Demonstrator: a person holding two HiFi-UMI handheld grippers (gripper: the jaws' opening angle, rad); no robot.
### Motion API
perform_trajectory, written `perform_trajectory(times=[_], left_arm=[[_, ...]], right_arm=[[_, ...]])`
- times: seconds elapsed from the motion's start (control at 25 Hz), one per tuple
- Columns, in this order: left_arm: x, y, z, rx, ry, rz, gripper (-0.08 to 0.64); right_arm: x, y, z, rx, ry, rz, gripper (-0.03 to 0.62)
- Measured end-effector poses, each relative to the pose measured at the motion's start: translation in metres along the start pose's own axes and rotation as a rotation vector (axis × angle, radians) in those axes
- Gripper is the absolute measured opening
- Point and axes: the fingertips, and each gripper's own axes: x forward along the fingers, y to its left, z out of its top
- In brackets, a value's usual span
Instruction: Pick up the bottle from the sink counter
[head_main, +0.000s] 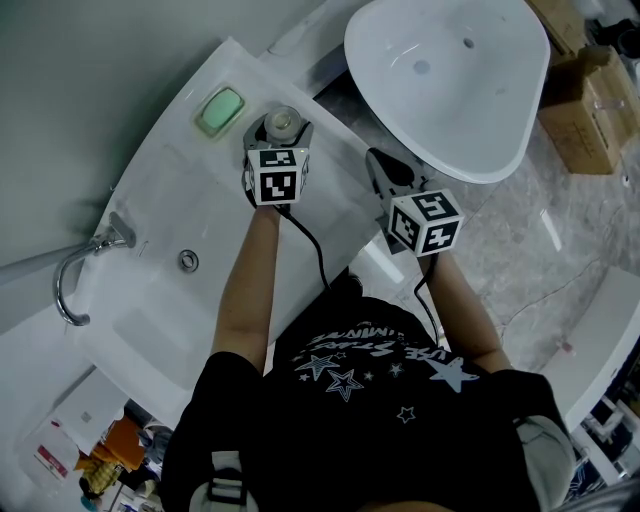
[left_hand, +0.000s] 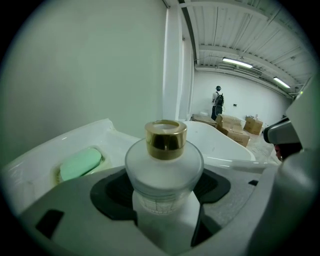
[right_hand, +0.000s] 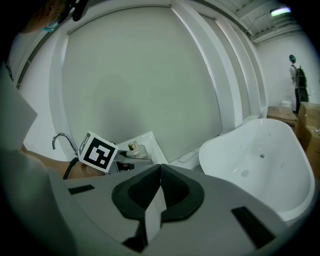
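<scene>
Now your left claw grips the bottle.
It stands upright on the bench, gold cap up; right claw closed, empty.

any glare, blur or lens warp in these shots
Left gripper view: fisheye bend, black corners, bottle slightly soft up close. Right gripper view: same warp, wall lines curve. Head view: even light, soft sheen on the white tub, little shadow.
</scene>
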Motion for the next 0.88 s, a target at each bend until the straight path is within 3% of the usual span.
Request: perform_trajectory(times=[0.88], left_arm=[[-0.094,-0.022,0.029,-0.019,-0.092,-0.009,0.342]], right_arm=[[-0.042,0.022,0.024,-0.021,-0.086,0.035,0.006]])
